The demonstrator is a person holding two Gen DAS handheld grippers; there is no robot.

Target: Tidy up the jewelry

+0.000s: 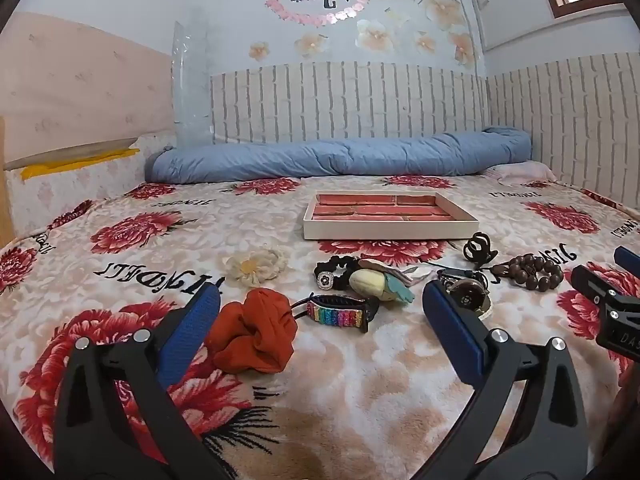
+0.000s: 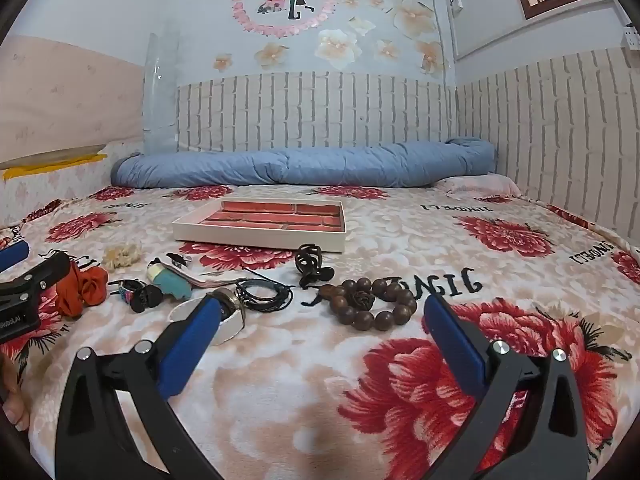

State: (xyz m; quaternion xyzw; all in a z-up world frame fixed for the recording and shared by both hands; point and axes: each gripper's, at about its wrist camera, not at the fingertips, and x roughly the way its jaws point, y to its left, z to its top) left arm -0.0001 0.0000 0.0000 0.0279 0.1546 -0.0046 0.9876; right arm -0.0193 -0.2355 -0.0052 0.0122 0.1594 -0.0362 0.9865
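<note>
Both tools (left tool [image 1: 320, 312], right tool [image 2: 320, 320]) gape wide, empty, above fuzzy blanket [image 2: 400, 232], wooden-bead bracelet [image 2: 374, 300], crumpled orange scrunchie [image 1: 252, 330].

The flowered blanket [image 2: 320, 360] on the bed carries black lettering printed several times over — most copies lie upside down or mirrored, and the clearest, in the right wrist view, seems to spell "JINGELI", though I can't be sure of it. On the body of the right gripper [image 1: 624, 336], at the edge of the left wrist view, white letters begin "DAS" — the rest is cut off.
</note>
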